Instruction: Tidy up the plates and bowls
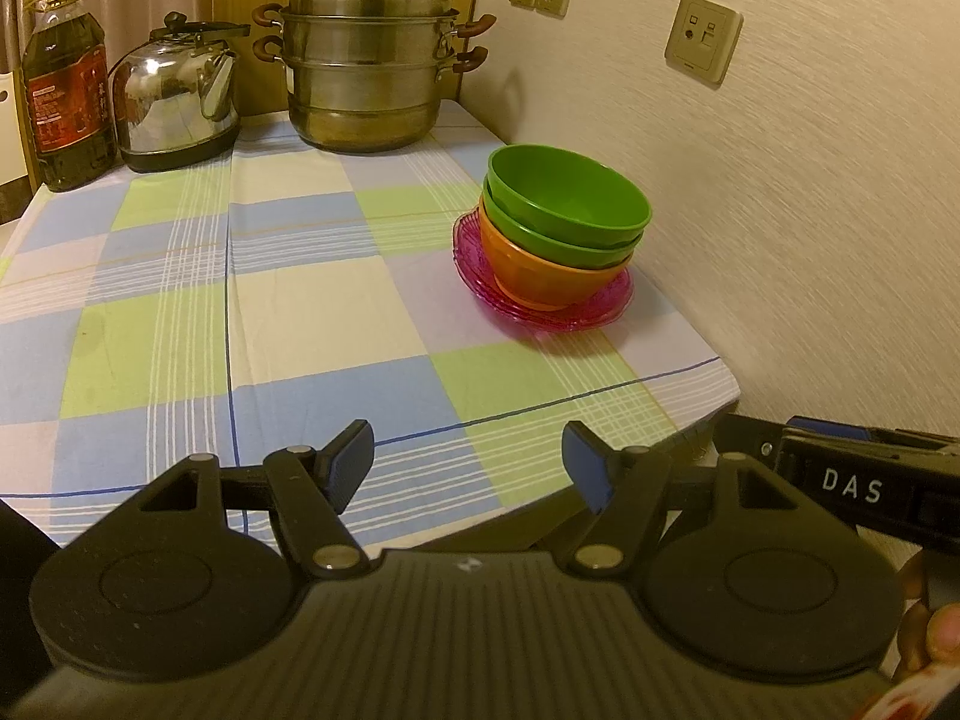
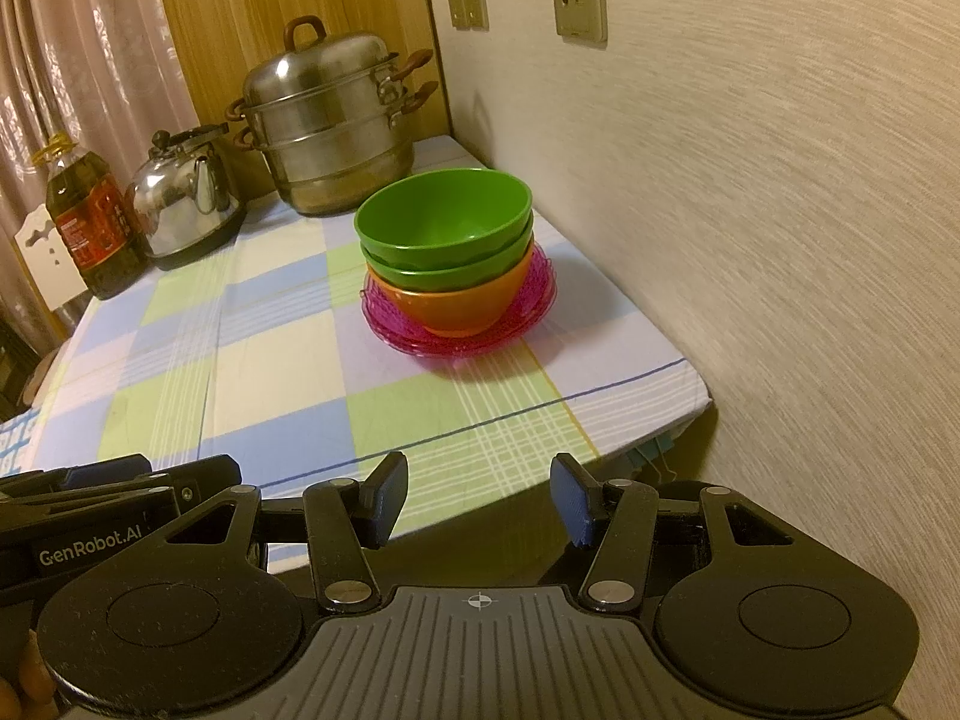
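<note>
Two green bowls (image 1: 567,204) (image 2: 444,222) are nested in an orange bowl (image 1: 549,282) (image 2: 462,306). The stack stands on pink glass plates (image 1: 480,276) (image 2: 540,294) on the checked tablecloth, near the wall. My left gripper (image 1: 471,468) is open and empty above the table's front edge, well short of the stack. My right gripper (image 2: 480,498) is open and empty, also at the front edge, facing the stack. Each gripper's body shows at the edge of the other's view.
At the back of the table (image 1: 270,312) (image 2: 270,372) stand a steel steamer pot (image 1: 366,60) (image 2: 336,126), a steel kettle (image 1: 174,102) (image 2: 186,198) and an oil bottle (image 1: 63,96) (image 2: 90,222). A wall (image 1: 810,210) (image 2: 780,210) runs along the right side.
</note>
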Demonstrator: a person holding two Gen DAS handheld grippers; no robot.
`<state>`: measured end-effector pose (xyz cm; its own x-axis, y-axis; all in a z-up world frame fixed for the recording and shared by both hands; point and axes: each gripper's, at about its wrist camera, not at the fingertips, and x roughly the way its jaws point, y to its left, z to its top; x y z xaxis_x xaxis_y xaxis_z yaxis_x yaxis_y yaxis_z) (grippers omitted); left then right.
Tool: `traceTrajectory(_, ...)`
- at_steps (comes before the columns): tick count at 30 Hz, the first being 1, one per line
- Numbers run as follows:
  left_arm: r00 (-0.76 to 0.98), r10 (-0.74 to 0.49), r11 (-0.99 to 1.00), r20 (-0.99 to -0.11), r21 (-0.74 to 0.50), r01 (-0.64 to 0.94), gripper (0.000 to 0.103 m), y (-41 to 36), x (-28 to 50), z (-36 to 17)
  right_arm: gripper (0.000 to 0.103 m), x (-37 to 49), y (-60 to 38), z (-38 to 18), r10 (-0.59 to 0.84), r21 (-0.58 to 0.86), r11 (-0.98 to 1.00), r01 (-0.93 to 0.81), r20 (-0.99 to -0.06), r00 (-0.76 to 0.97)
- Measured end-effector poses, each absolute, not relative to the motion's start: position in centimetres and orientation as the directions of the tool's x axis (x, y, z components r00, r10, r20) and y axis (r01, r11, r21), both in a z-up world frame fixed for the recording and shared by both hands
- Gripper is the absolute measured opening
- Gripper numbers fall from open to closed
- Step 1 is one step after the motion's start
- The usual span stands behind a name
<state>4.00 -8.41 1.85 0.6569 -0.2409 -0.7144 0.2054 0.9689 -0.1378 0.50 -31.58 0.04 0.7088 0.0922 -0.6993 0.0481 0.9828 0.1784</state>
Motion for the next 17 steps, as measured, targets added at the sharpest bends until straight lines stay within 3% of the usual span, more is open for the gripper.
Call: traceTrajectory(17,0.660,-0.265,0.964,-0.703,-0.172,0.204,0.067,-7.87,3.79,1.63,0.053,0.51,-31.59,0.03,0.093,0.178,0.983,0.047,-0.699,0.709)
